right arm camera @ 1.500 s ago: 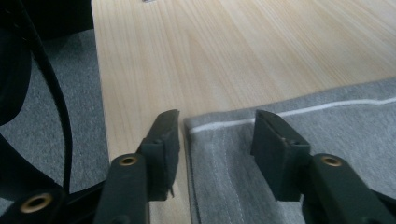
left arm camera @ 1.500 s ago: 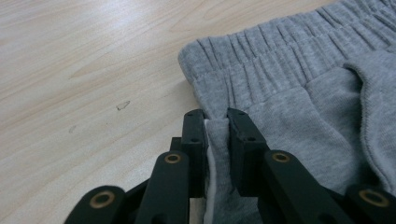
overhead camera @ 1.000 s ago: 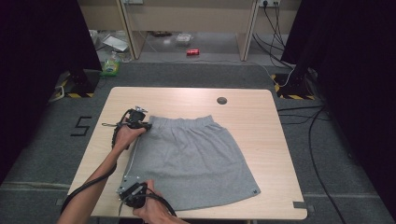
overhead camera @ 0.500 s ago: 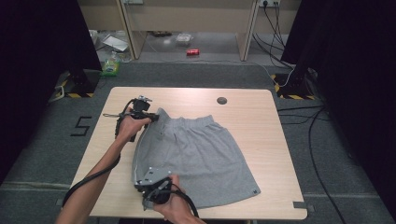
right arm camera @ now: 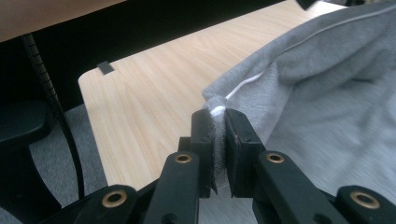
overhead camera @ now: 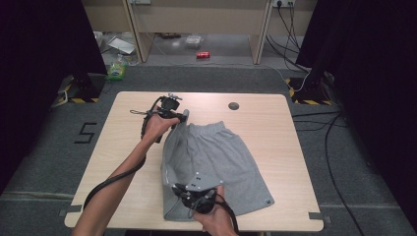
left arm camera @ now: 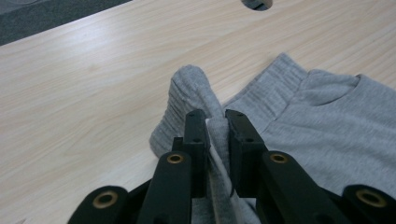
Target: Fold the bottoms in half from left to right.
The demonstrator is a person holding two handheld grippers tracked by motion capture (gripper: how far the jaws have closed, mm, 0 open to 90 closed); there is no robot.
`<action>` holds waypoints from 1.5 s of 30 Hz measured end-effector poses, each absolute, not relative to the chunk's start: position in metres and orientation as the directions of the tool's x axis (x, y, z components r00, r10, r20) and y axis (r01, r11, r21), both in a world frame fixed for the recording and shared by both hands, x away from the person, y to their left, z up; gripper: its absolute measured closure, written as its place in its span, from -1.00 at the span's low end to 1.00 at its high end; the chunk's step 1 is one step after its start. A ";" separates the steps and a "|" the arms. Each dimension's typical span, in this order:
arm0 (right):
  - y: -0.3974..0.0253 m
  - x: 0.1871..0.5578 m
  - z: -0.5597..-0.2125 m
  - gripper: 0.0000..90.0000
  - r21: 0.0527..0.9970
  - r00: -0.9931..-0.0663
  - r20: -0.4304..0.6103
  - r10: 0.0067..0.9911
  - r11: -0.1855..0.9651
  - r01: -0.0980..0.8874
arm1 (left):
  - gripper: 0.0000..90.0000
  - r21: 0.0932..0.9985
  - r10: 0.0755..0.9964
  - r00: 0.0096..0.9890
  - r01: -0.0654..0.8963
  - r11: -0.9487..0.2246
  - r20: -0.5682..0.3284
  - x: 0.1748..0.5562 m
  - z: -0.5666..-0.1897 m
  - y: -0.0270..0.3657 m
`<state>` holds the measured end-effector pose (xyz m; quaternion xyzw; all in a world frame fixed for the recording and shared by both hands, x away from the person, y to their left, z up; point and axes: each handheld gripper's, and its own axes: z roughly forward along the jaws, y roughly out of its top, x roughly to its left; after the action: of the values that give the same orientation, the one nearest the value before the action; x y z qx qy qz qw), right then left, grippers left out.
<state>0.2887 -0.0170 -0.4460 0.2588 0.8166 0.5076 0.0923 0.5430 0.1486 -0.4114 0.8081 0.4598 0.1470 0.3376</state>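
grey shorts (overhead camera: pixel 216 157) pinched in both grippers, left gripper (left arm camera: pixel 215 122), right gripper (right arm camera: pixel 217 122)

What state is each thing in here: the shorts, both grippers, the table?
Grey shorts: lying on the table, left side lifted and partly folded over toward the middle.
Left gripper: shut on the waistband corner of the shorts.
Right gripper: shut on the hem corner of the shorts.
Table: far and left parts bare, a round hole near the far edge.
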 end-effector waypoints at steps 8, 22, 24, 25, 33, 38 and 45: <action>-0.074 0.284 -0.446 0.84 0.882 -0.784 0.136 0.606 0.286 0.374 | 0.76 0.690 0.828 0.556 0.629 -0.358 -0.076 0.548 -0.407 0.107; -0.140 0.267 -0.446 0.84 0.895 -0.699 0.173 0.694 0.186 0.406 | 0.75 0.695 0.799 0.593 0.616 -0.371 -0.099 0.553 -0.404 0.052; -0.144 0.266 -0.446 0.84 0.895 -0.693 0.173 0.699 0.182 0.406 | 0.75 0.696 0.794 0.599 0.613 -0.375 -0.100 0.553 -0.404 0.045; -0.149 0.265 -0.447 0.84 0.895 -0.685 0.174 0.707 0.176 0.409 | 0.75 0.695 0.792 0.603 0.612 -0.378 -0.099 0.553 -0.403 0.042; -0.179 0.259 -0.455 0.85 0.890 -0.629 0.194 0.753 0.135 0.436 | 0.74 0.684 0.790 0.602 0.624 -0.378 -0.114 0.559 -0.414 0.017; -0.186 0.260 -0.460 0.85 0.883 -0.618 0.202 0.760 0.132 0.451 | 0.67 0.682 0.792 0.596 0.635 -0.363 -0.134 0.561 -0.421 0.013; -0.189 0.263 -0.463 0.85 0.875 -0.610 0.201 0.767 0.140 0.464 | 0.29 0.706 0.788 0.589 0.635 -0.316 -0.178 0.560 -0.419 0.020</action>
<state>0.2626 -0.1885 -0.4634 0.4157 0.7400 0.5073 0.1494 0.5599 0.0198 -0.4193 0.8048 0.4419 0.1000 0.3834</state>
